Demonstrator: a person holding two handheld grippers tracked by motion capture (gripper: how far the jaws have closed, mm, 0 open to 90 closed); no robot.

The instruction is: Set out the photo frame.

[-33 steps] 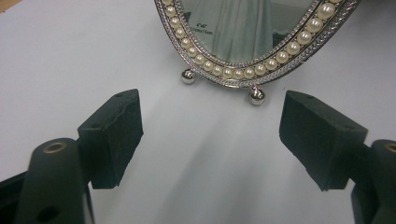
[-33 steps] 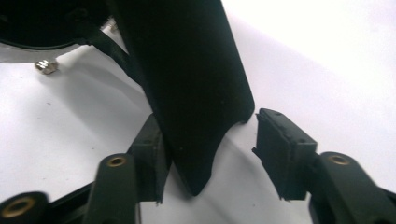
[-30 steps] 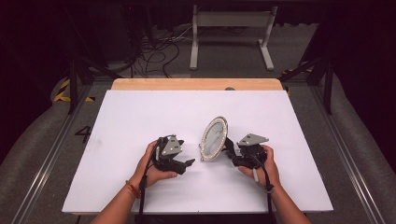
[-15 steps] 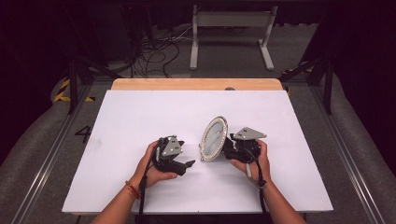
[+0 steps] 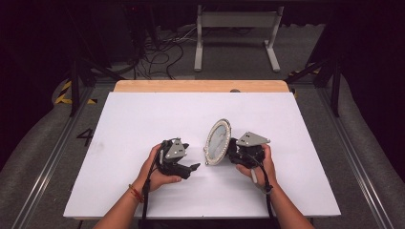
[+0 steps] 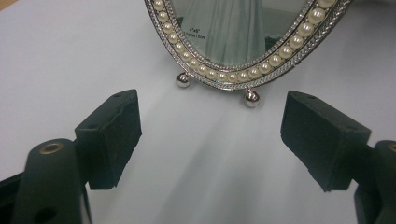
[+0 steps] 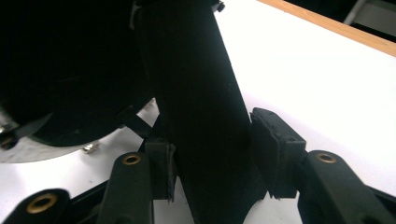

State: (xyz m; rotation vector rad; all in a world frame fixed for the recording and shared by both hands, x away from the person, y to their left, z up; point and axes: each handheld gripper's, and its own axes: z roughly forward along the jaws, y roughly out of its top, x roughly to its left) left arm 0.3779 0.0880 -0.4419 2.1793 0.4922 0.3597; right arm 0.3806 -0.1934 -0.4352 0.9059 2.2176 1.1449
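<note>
Standing upright a little right of the table's [image 5: 143,119] middle, nearer its front edge than its back, an oval picture frame [image 5: 217,141] rimmed with pearls is seen, its glass side turned toward the left gripper [image 5: 193,167]. That gripper is held just beside the frame on the white surface, its jaws spread wide with nothing between them; in the left gripper view the frame's lower rim [image 6: 243,56] and two small ball feet are seen beyond the pads [image 6: 112,135]. The right gripper [image 5: 231,148] is held behind the frame. In the right gripper view its jaws have just been closing around the black back stand [image 7: 201,121], and the pads [image 7: 275,149] are pressed against the stand's two sides.
</note>
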